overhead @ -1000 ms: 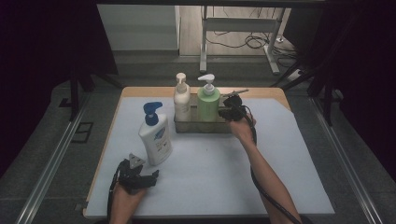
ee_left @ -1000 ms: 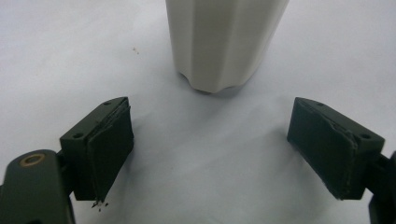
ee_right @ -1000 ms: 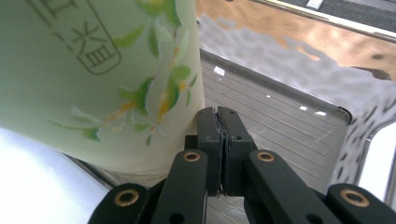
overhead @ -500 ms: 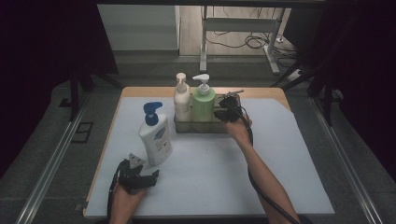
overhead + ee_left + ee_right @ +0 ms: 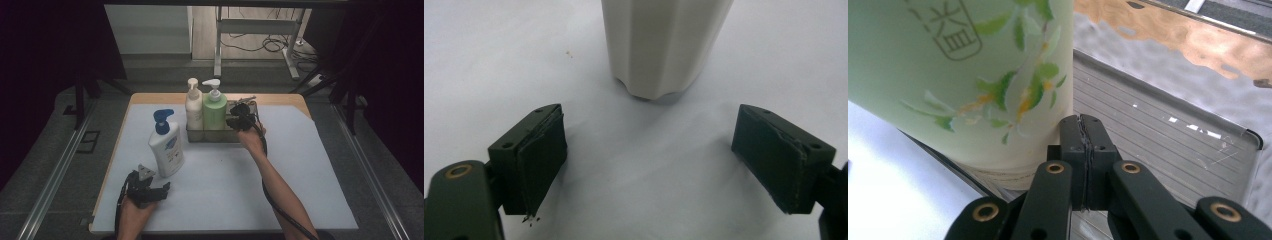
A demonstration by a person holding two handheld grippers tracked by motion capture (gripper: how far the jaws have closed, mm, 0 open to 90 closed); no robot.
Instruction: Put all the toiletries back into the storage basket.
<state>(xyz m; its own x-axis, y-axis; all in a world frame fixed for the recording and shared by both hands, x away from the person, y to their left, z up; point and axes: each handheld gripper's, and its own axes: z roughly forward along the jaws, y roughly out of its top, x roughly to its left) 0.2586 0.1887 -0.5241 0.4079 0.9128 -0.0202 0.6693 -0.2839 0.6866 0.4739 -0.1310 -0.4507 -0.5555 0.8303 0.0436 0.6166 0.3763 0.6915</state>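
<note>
A white bottle with a blue pump (image 5: 167, 150) stands left of the middle of the frame on a white sheet (image 5: 290, 175). Just above the middle, a cream bottle (image 5: 193, 107) and a green bottle (image 5: 215, 112) stand side by side in a metal tray (image 5: 210, 135). At the top, maybe cables (image 5: 260, 45) lie on the floor

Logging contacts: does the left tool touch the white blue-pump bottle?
Apart. The left gripper view shows bare table between the open left tool and the white blue-pump bottle.
</note>
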